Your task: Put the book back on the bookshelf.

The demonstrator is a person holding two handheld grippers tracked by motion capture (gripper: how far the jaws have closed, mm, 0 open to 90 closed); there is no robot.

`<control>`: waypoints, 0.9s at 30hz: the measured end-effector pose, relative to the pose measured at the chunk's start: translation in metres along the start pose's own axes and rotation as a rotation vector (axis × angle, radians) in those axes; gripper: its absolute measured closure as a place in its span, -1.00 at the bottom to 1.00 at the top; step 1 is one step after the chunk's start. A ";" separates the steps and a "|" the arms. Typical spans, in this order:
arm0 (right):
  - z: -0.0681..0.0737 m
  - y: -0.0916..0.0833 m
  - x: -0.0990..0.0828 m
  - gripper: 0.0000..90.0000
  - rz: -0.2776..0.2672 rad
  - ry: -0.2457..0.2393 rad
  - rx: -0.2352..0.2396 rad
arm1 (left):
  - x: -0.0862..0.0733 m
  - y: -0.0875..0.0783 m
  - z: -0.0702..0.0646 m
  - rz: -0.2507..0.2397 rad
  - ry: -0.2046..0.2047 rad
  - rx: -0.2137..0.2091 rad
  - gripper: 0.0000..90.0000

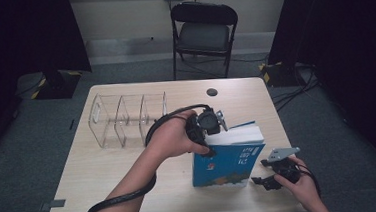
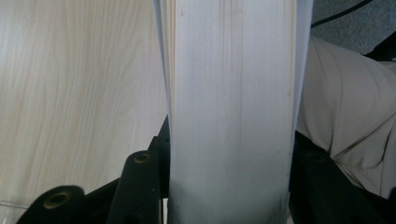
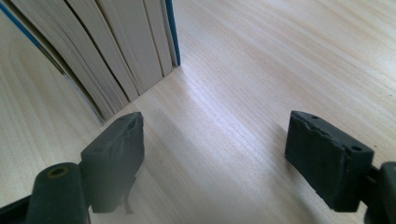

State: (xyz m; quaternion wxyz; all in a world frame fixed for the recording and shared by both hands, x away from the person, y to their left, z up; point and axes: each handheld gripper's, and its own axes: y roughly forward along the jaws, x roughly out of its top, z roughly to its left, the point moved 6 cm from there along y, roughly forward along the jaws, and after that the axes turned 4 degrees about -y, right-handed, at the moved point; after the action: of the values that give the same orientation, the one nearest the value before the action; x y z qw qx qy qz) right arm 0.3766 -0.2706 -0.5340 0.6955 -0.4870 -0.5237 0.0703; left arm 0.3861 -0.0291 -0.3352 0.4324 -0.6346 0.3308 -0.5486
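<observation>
A thick book with a blue cover [image 1: 229, 166] stands upright on the pale wooden table [image 1: 106, 182], right of the middle. My left gripper [image 1: 207, 145] comes down on its top left corner and is shut on it. In the left gripper view the white page block [image 2: 233, 112] fills the gap between the two black jaws of the left gripper [image 2: 231, 158]. My right gripper [image 1: 261, 172] sits low over the table just right of the book, open with nothing in it. In the right gripper view the right gripper [image 3: 212, 140] stands wide over bare wood, with the book's page edges [image 3: 116, 51] ahead at the upper left.
A clear plastic divider rack [image 1: 127, 120] stands at the back left of the table. A small dark round cap [image 1: 212, 92] lies near the far edge. A black folding chair [image 1: 203, 32] is behind the table. The person's trouser leg [image 2: 345, 102] lies beyond the book.
</observation>
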 end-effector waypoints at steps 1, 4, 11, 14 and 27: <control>0.000 0.001 -0.001 -0.58 -0.008 -0.014 -0.009 | 0.000 0.000 0.000 0.000 -0.005 0.000 0.30; 0.003 0.003 -0.002 -0.64 -0.036 -0.017 -0.027 | 0.000 0.002 0.001 -0.003 0.001 0.011 0.28; 0.004 0.003 -0.004 -0.66 -0.077 0.003 -0.051 | 0.003 0.014 -0.001 0.045 0.012 -0.010 0.27; 0.005 0.004 -0.005 -0.67 -0.098 0.006 -0.055 | 0.004 0.020 -0.002 0.066 0.024 -0.012 0.22; 0.005 0.004 -0.005 -0.67 -0.101 0.007 -0.057 | 0.005 0.026 -0.002 0.075 0.009 -0.025 0.24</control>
State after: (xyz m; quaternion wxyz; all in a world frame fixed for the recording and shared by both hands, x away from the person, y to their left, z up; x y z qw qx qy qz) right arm 0.3724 -0.2682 -0.5405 0.6860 -0.4797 -0.5468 0.0184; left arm 0.3862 -0.0443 -0.3572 0.4432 -0.6245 0.3633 -0.5307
